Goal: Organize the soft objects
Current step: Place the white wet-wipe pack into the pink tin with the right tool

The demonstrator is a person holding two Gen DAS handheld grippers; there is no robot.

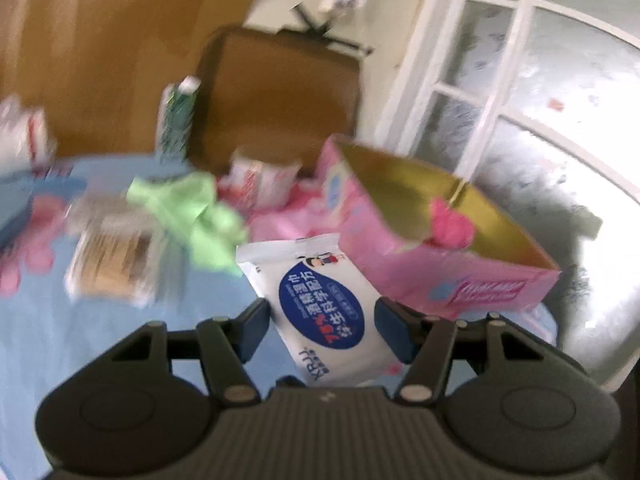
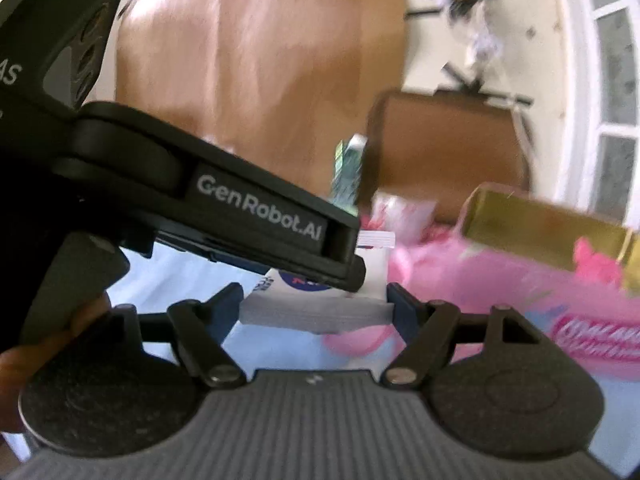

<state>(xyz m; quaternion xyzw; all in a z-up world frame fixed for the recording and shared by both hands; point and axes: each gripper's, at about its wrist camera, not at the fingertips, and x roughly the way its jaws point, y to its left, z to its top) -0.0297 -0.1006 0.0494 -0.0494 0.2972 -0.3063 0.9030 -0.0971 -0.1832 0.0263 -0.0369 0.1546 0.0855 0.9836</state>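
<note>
A white wet-wipes pack point(image 1: 320, 304) with a blue oval label lies between the fingers of my left gripper point(image 1: 324, 326), which close on its sides and hold it just in front of the pink open box point(image 1: 452, 248). In the right wrist view the same pack point(image 2: 316, 312) shows edge-on between the fingers of my right gripper point(image 2: 316, 312), which press its two ends. The left gripper's black body point(image 2: 224, 216) crosses that view above the pack. A green cloth point(image 1: 196, 216) lies on the blue table cover point(image 1: 48, 344).
A pink item point(image 1: 452, 226) sits inside the box. A clear packet of brown items point(image 1: 112, 256), a red-and-white packet point(image 1: 260, 178) and a green carton point(image 1: 176, 120) stand on the table. A brown chair back point(image 1: 280, 96) and a window point(image 1: 540, 100) lie beyond.
</note>
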